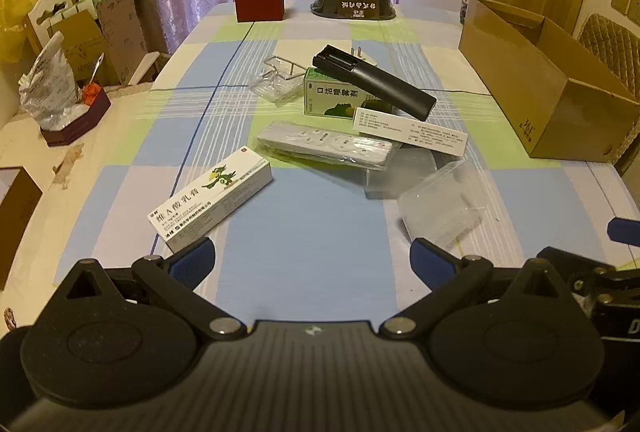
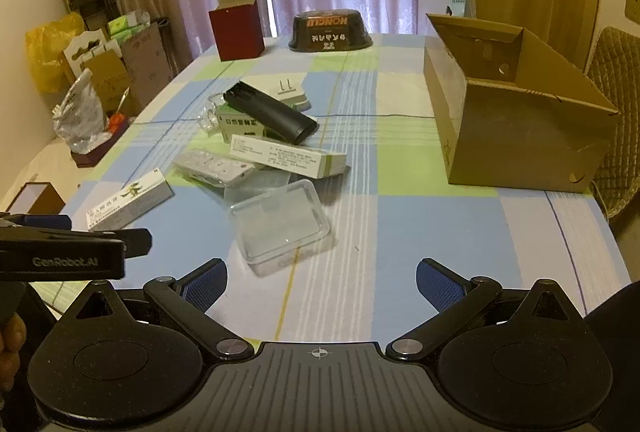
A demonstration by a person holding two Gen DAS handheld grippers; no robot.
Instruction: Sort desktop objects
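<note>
Both claws gape empty above the checked cloth (image 1: 304, 232), short of the clutter.

Nearest the right gripper (image 2: 320, 284) lies a clear tub (image 2: 280, 228), just ahead and left of centre; the white carton (image 1: 212, 204) sits at the left gripper's (image 1: 312, 256) left fingertip (image 1: 194, 258). Beyond them lie a power strip (image 1: 324, 144), green box (image 1: 332, 98) and black remote (image 1: 372, 82); the cardboard box (image 2: 520, 120) stands well apart, right.
</note>
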